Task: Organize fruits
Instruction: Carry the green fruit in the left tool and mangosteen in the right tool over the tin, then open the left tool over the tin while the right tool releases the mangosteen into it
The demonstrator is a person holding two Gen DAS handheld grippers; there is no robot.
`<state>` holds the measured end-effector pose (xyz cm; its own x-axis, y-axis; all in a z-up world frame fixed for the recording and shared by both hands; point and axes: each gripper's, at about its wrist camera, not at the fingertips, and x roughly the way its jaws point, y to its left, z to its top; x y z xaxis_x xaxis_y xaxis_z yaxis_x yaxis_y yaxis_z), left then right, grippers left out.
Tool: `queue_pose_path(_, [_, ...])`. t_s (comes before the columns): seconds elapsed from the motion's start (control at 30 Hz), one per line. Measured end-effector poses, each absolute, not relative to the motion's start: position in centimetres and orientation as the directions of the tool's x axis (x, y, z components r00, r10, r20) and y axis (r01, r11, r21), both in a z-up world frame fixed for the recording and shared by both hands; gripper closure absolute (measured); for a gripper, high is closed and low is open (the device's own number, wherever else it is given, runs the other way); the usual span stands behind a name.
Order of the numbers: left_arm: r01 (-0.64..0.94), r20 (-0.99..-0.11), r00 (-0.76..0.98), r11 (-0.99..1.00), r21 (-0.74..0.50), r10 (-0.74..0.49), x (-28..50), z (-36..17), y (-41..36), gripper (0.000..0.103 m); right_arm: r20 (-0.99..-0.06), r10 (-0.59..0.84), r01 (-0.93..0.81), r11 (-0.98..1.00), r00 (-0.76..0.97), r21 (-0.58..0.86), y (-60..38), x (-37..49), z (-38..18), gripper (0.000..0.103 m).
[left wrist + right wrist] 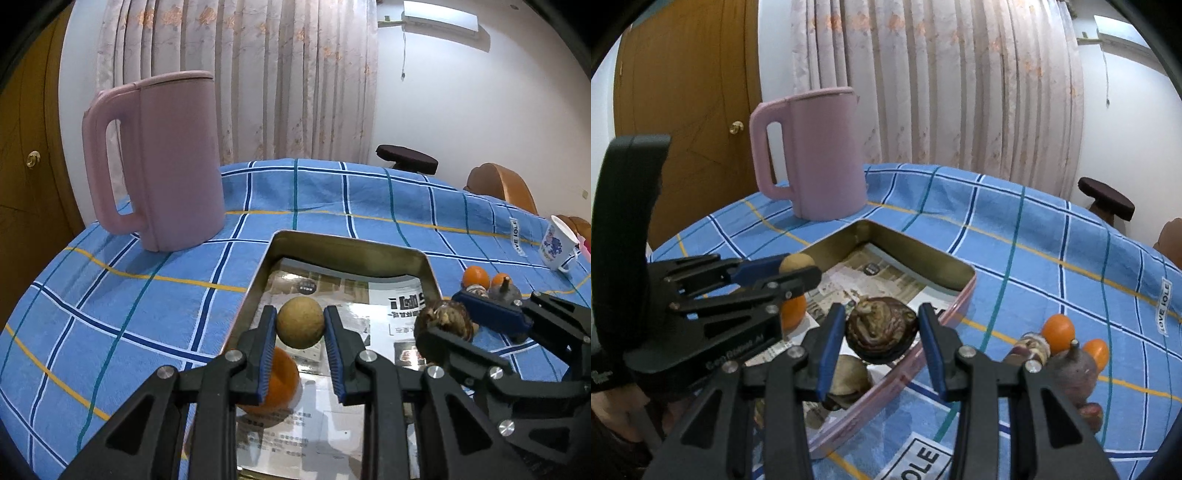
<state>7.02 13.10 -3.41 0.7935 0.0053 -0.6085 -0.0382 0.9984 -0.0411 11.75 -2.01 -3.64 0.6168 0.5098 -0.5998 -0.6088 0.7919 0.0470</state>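
Pale flowered curtains (236,74) and a brown door (687,110) stand behind a desk (332,192) covered with a blue checked cloth. On it, largest first, are a pink jug (162,162) at the back left, then a shallow metal tin (347,251) lined with newspaper (351,291), then the fruit.

Both tools are over the tin, each carrying one piece. The left tool (300,328) is closed to a narrow gap on a round tan fruit (300,324), gripped on its two sides and held above the paper near the tin's left wall. An orange (282,380) lies on the paper just below and behind it, partly hidden by the left finger. The right tool (882,332) holds a dark brown wrinkled fruit (881,328) between its blue pads, above the tin's right wall; another brownish piece (849,376) lies in the tin beneath it.

Outside the tin, on the cloth to the right, a small cluster waits: two oranges (1058,329), a dull purple fruit with a stem (1073,369) and a brownish piece (1032,347).

Both held fruits seem to be about to be set down. The free paper lies ahead of each tool and toward the tin's far wall, so each likely needs a short lowering forward. The right tool is nearer the waiting cluster.
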Motion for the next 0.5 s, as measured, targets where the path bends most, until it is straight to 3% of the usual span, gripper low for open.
queue_pose_path(0.5, [-0.037,-0.639,0.769,0.999,-0.021,0.015,7.68,-4.45,12.98,0.076,-0.621,0.496,-0.618,0.786,0.607,0.024,-1.30,11.86,-4.53,0.059])
